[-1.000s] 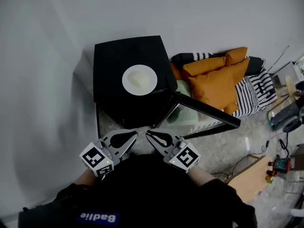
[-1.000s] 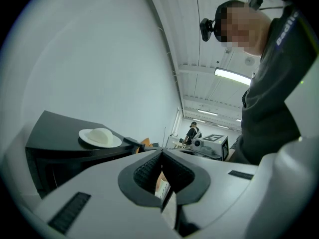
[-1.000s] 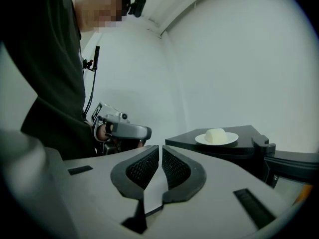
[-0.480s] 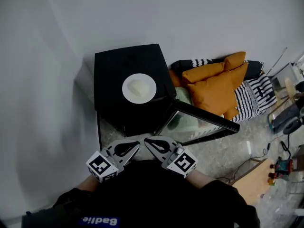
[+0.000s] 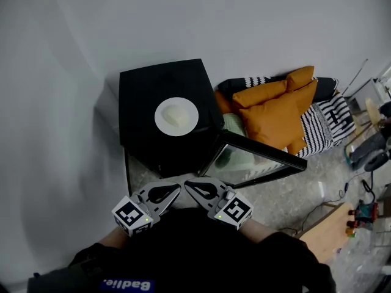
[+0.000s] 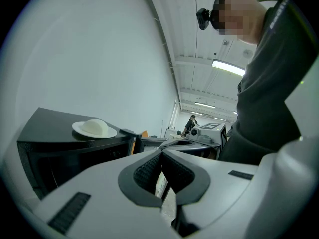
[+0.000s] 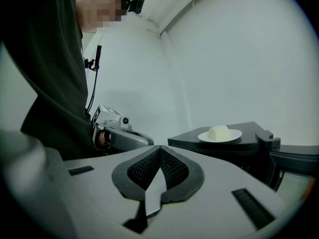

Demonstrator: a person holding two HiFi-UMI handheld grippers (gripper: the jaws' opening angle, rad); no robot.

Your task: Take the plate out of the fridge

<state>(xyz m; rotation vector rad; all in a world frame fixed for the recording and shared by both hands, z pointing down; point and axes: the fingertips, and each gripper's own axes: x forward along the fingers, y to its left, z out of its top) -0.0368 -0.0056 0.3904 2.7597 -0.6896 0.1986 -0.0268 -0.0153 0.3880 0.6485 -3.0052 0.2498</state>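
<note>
Item, squat black box-shaped fridge (image 5: 143, 84): standing on the floor against the pale wall, its top serving as a bench. Item, glass-fronted black-framed fridge door (image 5: 256, 159): hanging wide open to the person's right, showing the dark inside of the fridge. Item, heap of orange cushions (image 5: 275, 112): lying beyond the door, taking no part. Item, round white plate (image 5: 160, 123): resting flat on the fridge's top, outside the cabinet, carrying a pale rounded mound of food (image 5: 177, 115). Item, left claw (image 5: 176, 187) and right claw (image 5: 187, 183), grey two-jaw tools with marker cubes: both hanging close in front of the person's dark torso, well apart from the plate, tips nearly meeting each other; each one's jaws are lying pressed together with nothing between the pads. Step in hand, by judgement: the taking-out is looking finished, the plate sitting clear of the fridge. Next move, if any: the open door is calling for one claw to reach its free edge and swing it shut without jolting the plate above.
</note>
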